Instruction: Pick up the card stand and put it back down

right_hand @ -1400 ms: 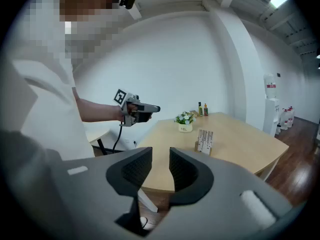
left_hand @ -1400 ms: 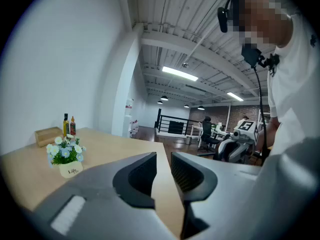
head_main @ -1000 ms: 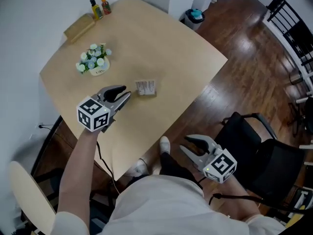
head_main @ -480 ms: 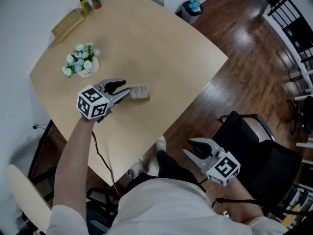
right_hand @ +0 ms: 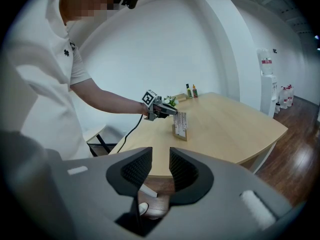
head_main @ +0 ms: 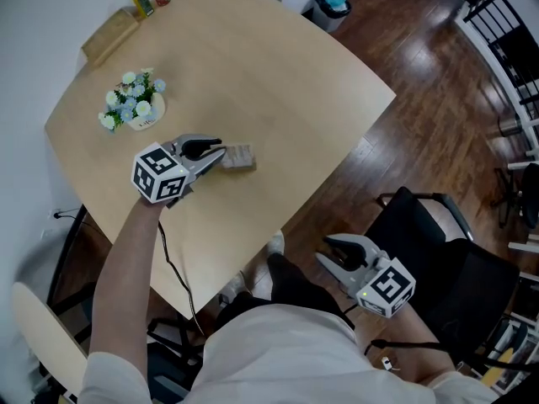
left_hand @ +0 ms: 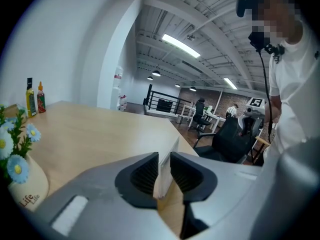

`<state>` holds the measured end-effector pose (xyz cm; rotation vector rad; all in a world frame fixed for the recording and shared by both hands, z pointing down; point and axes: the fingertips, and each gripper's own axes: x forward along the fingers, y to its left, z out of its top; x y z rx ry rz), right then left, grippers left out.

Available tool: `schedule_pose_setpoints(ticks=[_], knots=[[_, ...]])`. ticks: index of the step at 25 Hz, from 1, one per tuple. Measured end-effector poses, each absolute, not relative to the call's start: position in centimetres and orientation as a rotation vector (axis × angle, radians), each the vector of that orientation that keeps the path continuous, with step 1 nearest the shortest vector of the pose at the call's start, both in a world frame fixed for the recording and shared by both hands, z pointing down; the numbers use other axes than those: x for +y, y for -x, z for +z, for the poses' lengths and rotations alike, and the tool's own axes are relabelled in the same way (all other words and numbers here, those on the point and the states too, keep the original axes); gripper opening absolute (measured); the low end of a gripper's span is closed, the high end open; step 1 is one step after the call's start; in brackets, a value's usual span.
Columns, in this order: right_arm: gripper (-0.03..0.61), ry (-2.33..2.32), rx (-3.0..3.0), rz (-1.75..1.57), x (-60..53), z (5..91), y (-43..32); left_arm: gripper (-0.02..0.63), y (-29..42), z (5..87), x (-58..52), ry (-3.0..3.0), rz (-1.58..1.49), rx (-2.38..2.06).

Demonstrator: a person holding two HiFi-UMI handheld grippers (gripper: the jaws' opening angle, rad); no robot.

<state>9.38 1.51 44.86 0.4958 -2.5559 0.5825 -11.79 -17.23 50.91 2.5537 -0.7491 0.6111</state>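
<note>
The small card stand (head_main: 240, 156), a white printed card upright in a light wooden base, sits on the pale wooden table (head_main: 278, 82) near the edge closest to the person. In the head view its long axis runs roughly left to right across the picture, in line with the left gripper (head_main: 217, 152), which points at its left end. The left gripper view shows what the head view cannot. There the card stand (left_hand: 166, 156) is seen edge-on, a thin white slab running straight away between the ribbed black pads. The left gripper (left_hand: 164, 173) jaws are closing, and the pads are close on either side of the card without clearly pressing it. The right gripper view gives the side-on look. It shows the card stand (right_hand: 180, 125) resting flat on the table (right_hand: 235, 129) with its printed face turned partly toward that camera, and the left gripper (right_hand: 171, 112) reaches in level at the card's upper part. The person's bare left forearm stretches forward over the near table edge, wrist straight. The right gripper (head_main: 324, 251) hangs low off the table over the dark wood floor, in front of a black chair (head_main: 438, 259), tilted toward the table. The right gripper (right_hand: 160, 169) jaws are apart with nothing between them. A pot of blue and white flowers (head_main: 130, 108) stands well apart, beyond the left gripper.
</note>
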Motion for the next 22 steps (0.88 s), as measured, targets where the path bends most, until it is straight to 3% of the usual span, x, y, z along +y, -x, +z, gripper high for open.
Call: schedule_pose_setpoints(ticks=[7, 22], knots=[[0.114, -0.486, -2.562, 0.585, 1.6, 44.8, -9.1, 0.019, 11.1, 50.6, -16.6, -2.570, 0.604, -0.723], [0.114, -0.485, -2.567, 0.584, 2.7, 45.0, -9.1, 0.018, 11.2, 48.0, -16.6, -2.609, 0.566, -0.758]])
